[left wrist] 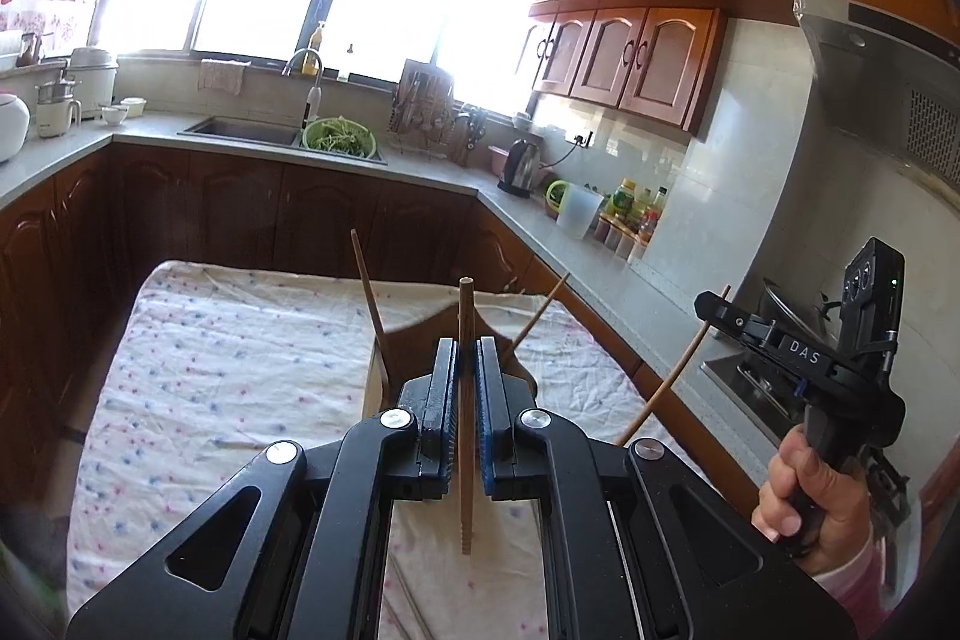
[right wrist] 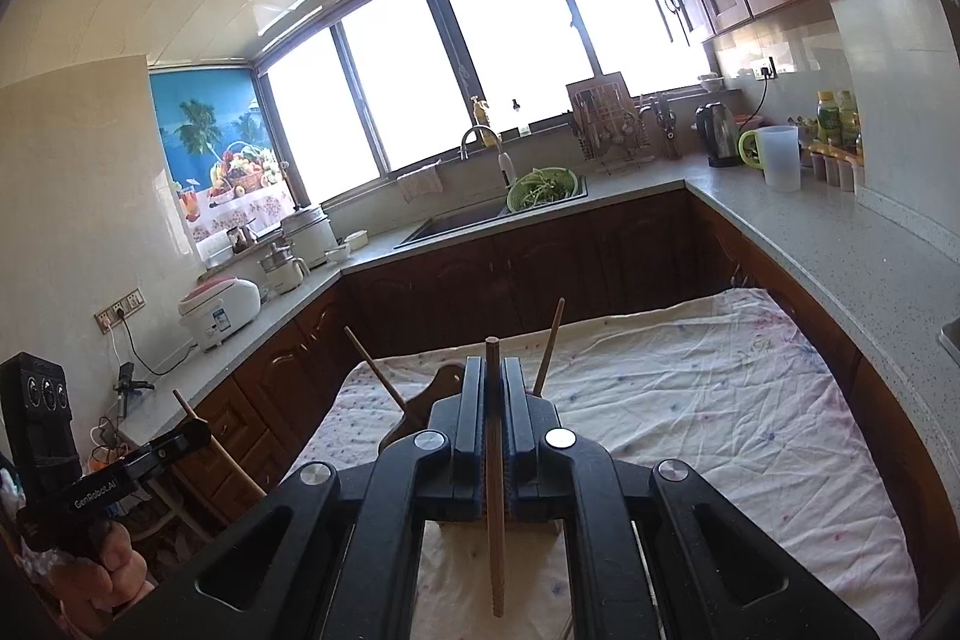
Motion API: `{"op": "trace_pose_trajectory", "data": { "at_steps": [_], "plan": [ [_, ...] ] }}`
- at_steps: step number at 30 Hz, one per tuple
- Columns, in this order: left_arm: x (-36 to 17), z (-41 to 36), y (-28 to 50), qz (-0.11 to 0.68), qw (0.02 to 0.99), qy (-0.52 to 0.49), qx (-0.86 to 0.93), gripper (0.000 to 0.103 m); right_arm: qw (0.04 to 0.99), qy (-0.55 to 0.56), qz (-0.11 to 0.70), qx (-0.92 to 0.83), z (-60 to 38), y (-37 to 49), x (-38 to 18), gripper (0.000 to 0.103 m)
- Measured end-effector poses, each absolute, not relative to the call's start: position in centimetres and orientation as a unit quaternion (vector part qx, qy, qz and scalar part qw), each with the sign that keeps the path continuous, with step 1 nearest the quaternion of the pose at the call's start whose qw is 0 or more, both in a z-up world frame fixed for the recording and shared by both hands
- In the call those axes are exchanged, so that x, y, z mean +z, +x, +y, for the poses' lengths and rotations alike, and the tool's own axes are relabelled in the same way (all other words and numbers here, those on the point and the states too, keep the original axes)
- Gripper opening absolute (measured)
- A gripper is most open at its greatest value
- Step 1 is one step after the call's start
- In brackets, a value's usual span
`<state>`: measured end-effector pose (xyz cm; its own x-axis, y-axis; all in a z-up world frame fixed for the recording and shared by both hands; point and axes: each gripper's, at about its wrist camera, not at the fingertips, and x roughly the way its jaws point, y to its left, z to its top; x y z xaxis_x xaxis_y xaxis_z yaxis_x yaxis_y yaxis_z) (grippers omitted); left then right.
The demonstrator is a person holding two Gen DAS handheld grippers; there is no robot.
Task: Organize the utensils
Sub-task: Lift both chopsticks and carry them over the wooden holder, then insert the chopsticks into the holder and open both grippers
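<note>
My left gripper (left wrist: pixel 467 349) is shut on a brown wooden chopstick (left wrist: pixel 466 418) that stands upright between its blue pads. My right gripper (right wrist: pixel 493 370) is shut on a second wooden chopstick (right wrist: pixel 494 490), also upright. Each gripper shows in the other's view: the right one (left wrist: pixel 711 305) with its chopstick (left wrist: pixel 672 376) slanting down, the left one (right wrist: pixel 195 433) at the far left. Just past the fingers a wooden utensil holder (left wrist: pixel 414 334) stands on the cloth with two chopsticks (left wrist: pixel 369 292) leaning out of it; it also shows in the right wrist view (right wrist: pixel 441 385).
A table under a white dotted cloth (left wrist: pixel 240 370) lies below both grippers. Grey counters (right wrist: pixel 810 226) with dark cabinets run around it. A sink with a green colander (left wrist: pixel 339 137), a kettle (left wrist: pixel 521 166), bottles and a stove (left wrist: pixel 780 316) sit on the counters.
</note>
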<state>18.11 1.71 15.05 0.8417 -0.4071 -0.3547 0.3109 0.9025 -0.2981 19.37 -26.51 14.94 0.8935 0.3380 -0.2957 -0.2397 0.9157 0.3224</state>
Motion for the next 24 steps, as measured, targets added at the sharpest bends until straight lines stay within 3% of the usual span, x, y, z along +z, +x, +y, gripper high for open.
{"op": "trace_pose_trajectory", "data": {
  "at_steps": [12,24],
  "plan": [
    [19.9,2.6,25.1,0.139,0.973,-0.112,-0.149,0.005,0.971,0.173,0.107,0.129,-26.7,25.3,18.8,0.005],
    [11.4,1.8,30.0,0.178,0.970,-0.125,-0.105,0.005,0.968,0.175,0.148,0.106,-25.3,29.3,11.3,0.005]
  ]
}}
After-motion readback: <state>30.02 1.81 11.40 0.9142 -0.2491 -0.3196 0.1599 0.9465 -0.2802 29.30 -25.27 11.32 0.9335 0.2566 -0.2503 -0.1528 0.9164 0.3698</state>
